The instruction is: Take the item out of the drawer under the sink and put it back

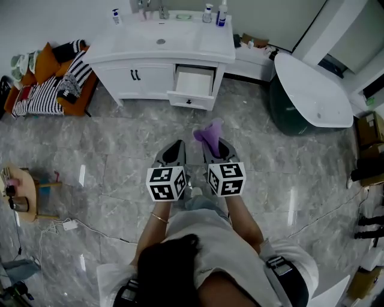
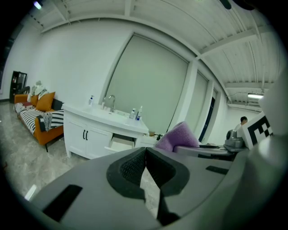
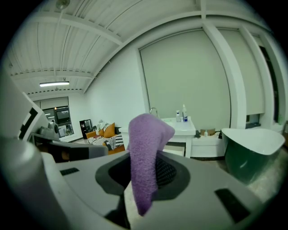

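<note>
Open room: the grey marble floor [image 1: 120, 156] runs wide between the person and the white sink cabinet [image 1: 144, 78], and both tongs point across it toward the cabinet.
Edges: the open drawer [image 1: 193, 84] juts out from the right half of the cabinet front. The cabinet's two doors, left of the drawer, are closed.
Right side: a white-rimmed dark green bathtub [image 1: 312, 90] stands near the cabinet, with a low white ledge [image 1: 252, 63] carrying small boxes between them.
Left side: an orange sofa [image 1: 54, 81] with striped cushions sits against the wall. Nearer the person is a small round table [image 1: 24, 192] with odds and ends on it.
On the floor: a white cable [image 1: 90, 228] trails from that table toward the person's feet.
Cabinet top: bottles [image 1: 222, 13] stand at the back edge beside the basin [image 1: 161, 37].
Drawer contents: the inside shows plain white from above.
Left tongs [image 1: 176, 147]: the jaws are pressed together with nothing between them.
Right tongs [image 1: 217, 144]: clamped on the purple cloth [image 1: 209, 134].
Cloth: it sticks up out of the right jaws, folded over at its top. It is held in the air above the floor, well apart from the drawer.
</note>
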### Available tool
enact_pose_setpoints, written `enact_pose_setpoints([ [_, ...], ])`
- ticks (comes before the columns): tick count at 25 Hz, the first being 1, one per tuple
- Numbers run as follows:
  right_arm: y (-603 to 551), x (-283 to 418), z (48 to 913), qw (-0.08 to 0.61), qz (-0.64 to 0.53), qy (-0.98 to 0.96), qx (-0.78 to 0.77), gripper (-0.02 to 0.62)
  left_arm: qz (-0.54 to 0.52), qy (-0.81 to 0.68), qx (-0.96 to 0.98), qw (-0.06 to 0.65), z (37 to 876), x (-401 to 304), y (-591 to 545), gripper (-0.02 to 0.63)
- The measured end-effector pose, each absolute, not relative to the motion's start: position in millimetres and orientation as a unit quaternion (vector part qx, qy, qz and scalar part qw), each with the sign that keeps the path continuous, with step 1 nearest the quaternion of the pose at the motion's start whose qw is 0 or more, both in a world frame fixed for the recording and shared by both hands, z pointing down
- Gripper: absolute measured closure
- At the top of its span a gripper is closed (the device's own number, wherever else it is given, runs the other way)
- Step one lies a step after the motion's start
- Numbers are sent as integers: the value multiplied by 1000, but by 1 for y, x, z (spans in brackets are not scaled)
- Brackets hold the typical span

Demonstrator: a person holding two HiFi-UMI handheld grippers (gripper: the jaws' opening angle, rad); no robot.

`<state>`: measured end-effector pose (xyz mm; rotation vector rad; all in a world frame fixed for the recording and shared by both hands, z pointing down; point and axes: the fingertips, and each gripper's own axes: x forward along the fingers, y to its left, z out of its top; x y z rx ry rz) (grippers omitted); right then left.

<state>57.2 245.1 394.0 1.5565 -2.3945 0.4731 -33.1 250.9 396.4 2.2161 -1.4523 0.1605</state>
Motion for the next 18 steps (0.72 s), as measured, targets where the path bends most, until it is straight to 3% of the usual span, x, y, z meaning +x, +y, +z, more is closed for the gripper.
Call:
enact_pose_setpoints([
  [18,194,93,406,128,184,-840,494,497,68,-553,796,235,408,8,206,601],
])
